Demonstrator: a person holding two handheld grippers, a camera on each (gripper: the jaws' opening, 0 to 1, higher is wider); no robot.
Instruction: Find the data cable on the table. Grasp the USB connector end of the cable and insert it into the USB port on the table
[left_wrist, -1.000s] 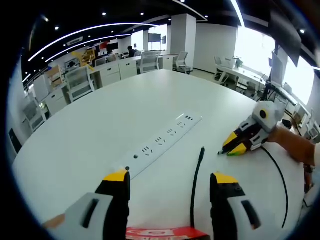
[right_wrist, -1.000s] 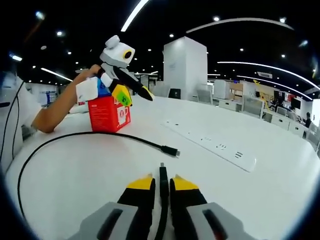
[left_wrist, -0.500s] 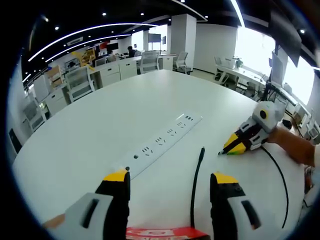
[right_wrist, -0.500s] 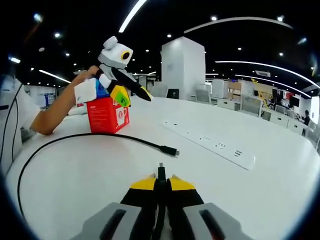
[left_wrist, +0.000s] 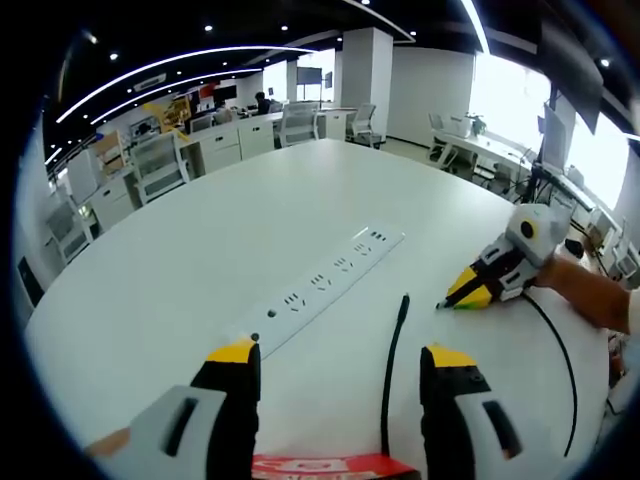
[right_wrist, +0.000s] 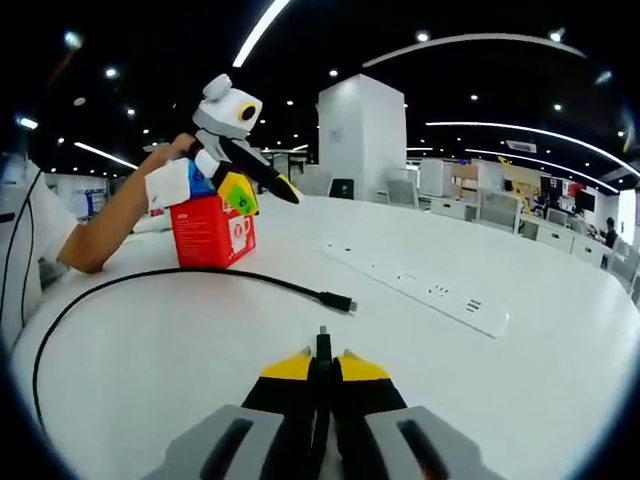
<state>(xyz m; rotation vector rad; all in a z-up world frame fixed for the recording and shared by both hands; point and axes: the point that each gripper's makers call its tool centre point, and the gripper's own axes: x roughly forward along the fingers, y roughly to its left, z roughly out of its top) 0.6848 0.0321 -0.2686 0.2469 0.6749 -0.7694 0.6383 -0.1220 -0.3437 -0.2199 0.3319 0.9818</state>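
Now my right gripper (right_wrist: 322, 368) is pinched on 1 end of the black cable (right_wrist: 150, 275), its connector tip poking out just past the jaws. My left gripper (left_wrist: 340, 372) hangs spread wide above the red box (right_wrist: 212, 232), holding nothing. I judge the cable light and floppy, so a hold close behind the stiff connector should keep it from wobbling at the port. I count 1 cable looping across the white table (left_wrist: 180, 260), 1 white power strip (left_wrist: 322, 284), 2 grippers; the free end (right_wrist: 340, 299) lies near the strip
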